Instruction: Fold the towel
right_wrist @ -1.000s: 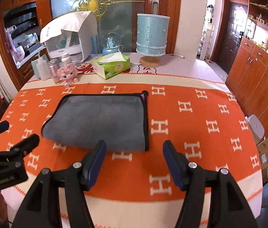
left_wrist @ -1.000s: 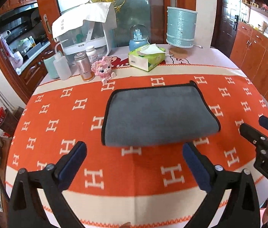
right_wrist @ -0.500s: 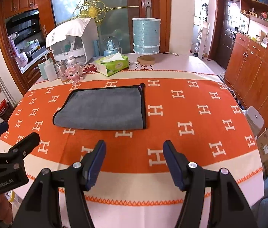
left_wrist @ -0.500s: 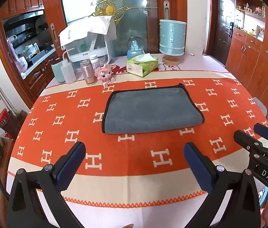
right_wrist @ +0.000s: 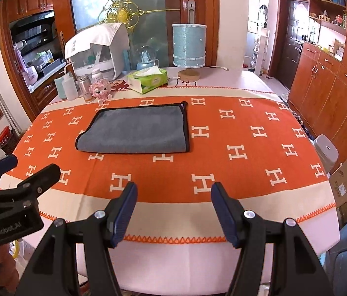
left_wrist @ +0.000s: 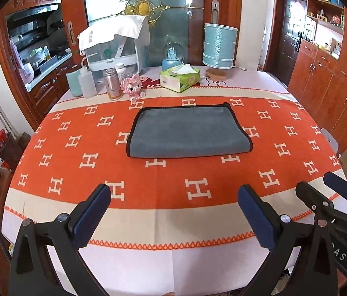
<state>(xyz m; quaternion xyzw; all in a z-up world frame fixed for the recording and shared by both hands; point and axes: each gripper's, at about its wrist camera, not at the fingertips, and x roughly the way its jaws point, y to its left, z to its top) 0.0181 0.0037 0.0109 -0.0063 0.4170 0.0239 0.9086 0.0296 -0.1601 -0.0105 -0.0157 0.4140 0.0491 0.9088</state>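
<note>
H-patterned tablecloth point(left_wrist: 198, 190) holds folded towel point(left_wrist: 188, 133); tongs read "GenRobot.AI".

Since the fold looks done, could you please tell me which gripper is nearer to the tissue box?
Hard to call. Left gripper and right gripper both hover open at the table's near edge, far from the tissue box beyond the towel.

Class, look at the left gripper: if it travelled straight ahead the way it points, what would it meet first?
Probably the orange tablecloth, then the towel. The left gripper is open and tilts down; depth is unclear.
</note>
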